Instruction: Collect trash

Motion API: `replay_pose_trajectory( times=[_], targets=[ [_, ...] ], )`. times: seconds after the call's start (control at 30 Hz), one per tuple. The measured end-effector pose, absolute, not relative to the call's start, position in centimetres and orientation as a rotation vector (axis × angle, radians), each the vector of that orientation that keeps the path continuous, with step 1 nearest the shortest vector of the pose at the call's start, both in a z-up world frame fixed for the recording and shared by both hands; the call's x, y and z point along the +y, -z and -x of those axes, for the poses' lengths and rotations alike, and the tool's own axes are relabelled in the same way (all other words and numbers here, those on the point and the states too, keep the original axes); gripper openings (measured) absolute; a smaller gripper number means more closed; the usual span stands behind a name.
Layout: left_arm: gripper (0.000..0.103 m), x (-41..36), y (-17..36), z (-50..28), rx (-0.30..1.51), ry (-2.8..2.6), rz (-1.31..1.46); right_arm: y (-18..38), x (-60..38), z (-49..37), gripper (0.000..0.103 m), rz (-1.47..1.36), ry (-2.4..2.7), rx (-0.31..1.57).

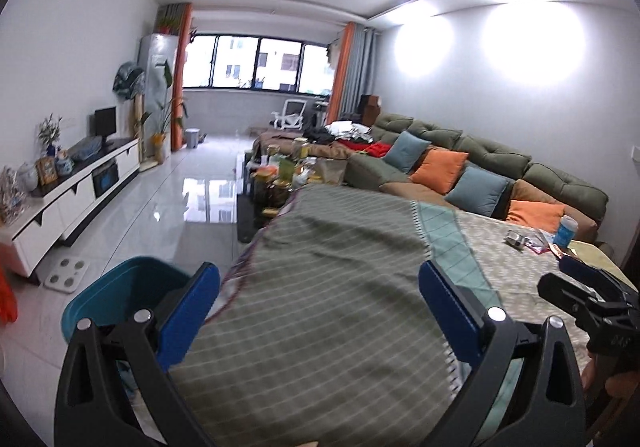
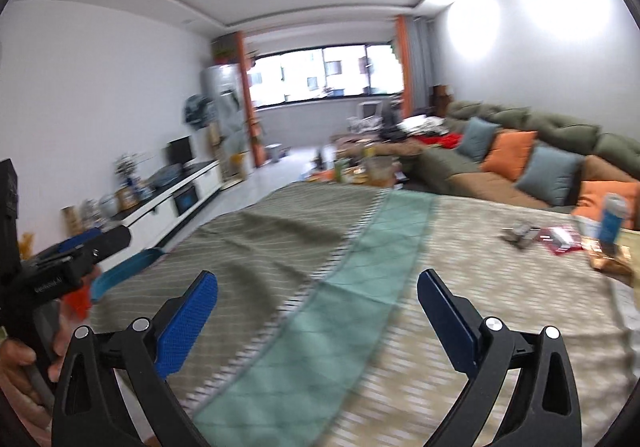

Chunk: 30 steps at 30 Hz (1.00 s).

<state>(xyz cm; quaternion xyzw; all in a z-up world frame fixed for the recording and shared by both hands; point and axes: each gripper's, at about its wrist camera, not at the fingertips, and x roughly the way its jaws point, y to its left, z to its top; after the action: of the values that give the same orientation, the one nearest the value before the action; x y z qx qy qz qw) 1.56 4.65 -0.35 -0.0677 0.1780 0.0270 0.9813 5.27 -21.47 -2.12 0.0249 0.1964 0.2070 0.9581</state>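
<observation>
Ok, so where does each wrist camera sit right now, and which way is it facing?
Left wrist: on the left gripper, jaws open, low over the striped tablecloth, facing the window; teal bin at left, right gripper at right edge.
Right wrist: on the right gripper, jaws open, same heading; wrappers and blue can far right, left gripper and hand at left.
Shared: tablecloth, sofa, window, bin.

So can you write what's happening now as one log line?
left gripper open, empty | right gripper open, empty | trash untouched on table | blue bin beside table
</observation>
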Motion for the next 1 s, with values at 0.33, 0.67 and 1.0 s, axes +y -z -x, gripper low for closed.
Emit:
replay_pose_trajectory(
  times=[0.33, 0.67, 1.0],
  targets=[
    [0.1, -0.6, 0.1, -2.4, 0.309, -0.012, 0.067, 2.6, -26.4, -3.7, 0.099, -0.093, -0.224, 0.33],
    [0.1, -2.9, 0.0, -2.2, 0.285, 0.009, 0.034, 2.4, -27.6, -2.8, 0.099, -0.088, -0.153, 0.29],
    [0.1, -3.9, 0.0, -2.0, 0.253, 0.01, 0.021, 1.8, -28.5, -2.0, 0.099, -0.092, -0.119, 0.262]
  ],
)
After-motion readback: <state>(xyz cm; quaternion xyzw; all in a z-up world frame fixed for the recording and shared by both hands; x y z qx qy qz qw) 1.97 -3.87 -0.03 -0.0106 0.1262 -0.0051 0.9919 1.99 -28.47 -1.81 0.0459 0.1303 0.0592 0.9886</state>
